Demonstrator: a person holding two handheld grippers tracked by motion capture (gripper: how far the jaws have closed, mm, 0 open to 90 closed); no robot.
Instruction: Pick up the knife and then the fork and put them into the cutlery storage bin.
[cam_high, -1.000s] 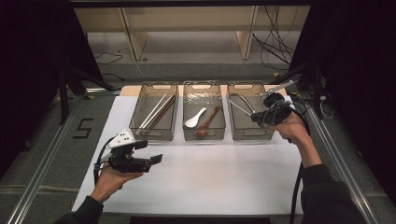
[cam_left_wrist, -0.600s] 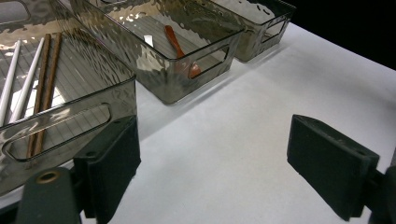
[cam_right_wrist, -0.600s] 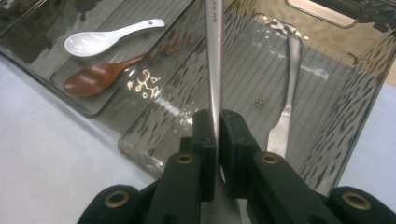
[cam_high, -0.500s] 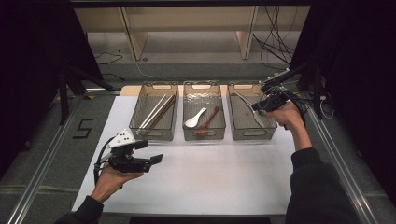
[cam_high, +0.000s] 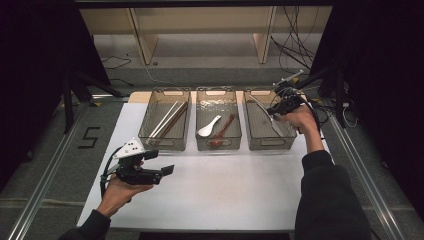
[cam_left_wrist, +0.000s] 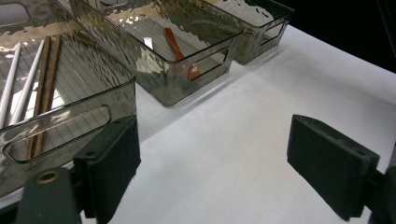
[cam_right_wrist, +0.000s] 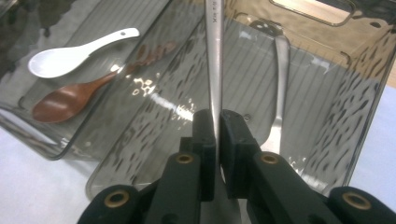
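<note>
One utensil (cam_right_wrist: 214, 56) pinched in the right claw (cam_right_wrist: 216, 125) over the three-o'clock bin (cam_high: 250, 131), unreleased; left claw (cam_high: 162, 172) spread, idle.

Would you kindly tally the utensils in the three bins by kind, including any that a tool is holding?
Chopsticks: 4, two white and two brown
Spoons: 2, one white and one brown
Metal utensils: 2, one in the bin and one clamped by the right tool
Total: 8
</note>
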